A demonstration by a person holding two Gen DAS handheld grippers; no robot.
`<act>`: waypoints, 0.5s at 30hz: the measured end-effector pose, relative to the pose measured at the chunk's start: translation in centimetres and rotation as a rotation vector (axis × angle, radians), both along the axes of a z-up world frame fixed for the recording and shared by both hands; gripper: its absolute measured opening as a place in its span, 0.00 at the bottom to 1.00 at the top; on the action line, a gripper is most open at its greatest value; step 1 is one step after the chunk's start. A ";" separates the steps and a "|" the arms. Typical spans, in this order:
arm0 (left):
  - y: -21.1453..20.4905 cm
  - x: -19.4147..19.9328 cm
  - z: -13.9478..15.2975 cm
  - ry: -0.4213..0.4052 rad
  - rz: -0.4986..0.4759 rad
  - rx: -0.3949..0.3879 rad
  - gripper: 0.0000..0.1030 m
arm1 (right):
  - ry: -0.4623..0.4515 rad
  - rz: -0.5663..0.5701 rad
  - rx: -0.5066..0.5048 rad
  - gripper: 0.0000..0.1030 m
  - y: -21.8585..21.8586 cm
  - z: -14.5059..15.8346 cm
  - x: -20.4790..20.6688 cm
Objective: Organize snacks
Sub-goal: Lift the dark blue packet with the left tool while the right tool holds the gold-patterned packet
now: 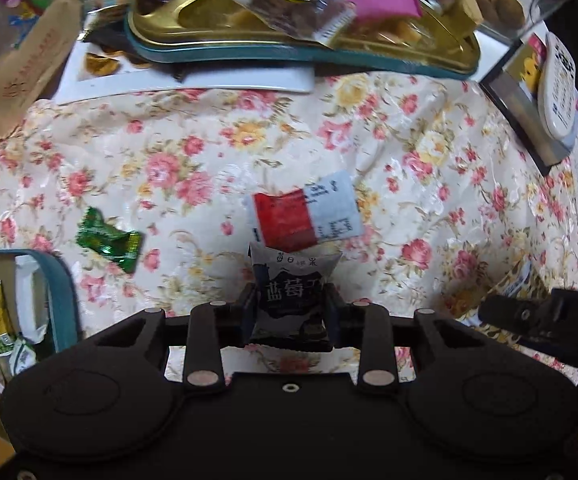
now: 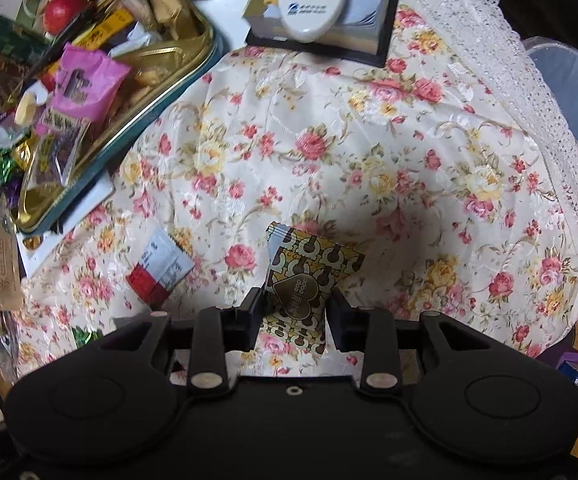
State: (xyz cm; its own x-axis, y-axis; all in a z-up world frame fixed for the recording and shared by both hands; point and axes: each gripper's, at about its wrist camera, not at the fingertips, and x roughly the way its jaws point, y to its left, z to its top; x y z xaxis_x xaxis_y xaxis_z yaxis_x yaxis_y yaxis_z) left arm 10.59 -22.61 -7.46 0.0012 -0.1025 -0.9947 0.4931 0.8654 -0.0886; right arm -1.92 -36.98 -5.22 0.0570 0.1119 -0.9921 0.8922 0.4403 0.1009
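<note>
Clamping a blueberry packet (image 1: 291, 300), left hand-held gripper (image 1: 291, 312); right hand-held gripper (image 2: 295, 312) pinches a brown-gold packet (image 2: 305, 280).

Right tongs (image 2: 293, 312) clamp brown-gold snack packet (image 2: 309, 276) above floral tablecloth (image 2: 409, 160).

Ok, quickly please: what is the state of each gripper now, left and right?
Left gripper: shut on a dark blueberry snack packet.
Right gripper: shut on a gold-and-brown patterned snack packet.
</note>
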 end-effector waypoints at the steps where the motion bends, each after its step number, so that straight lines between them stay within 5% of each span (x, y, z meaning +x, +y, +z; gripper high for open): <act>1: 0.4 0.3 0.1 0.000 0.011 0.000 0.41 | 0.001 0.014 0.002 0.35 0.2 -0.1 0.1; 15: 3.3 1.1 1.3 -0.031 0.078 0.024 0.41 | -0.010 0.107 0.011 0.35 3.3 0.3 1.9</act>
State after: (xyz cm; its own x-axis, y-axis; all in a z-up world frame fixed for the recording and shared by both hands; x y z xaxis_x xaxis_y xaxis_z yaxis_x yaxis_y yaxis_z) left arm 11.72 -19.34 -6.19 0.0390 -0.0770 -0.9963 0.4267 0.9028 -0.0531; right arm 0.01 -33.68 -4.88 0.0541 0.1285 -0.9902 0.8389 0.5320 0.1148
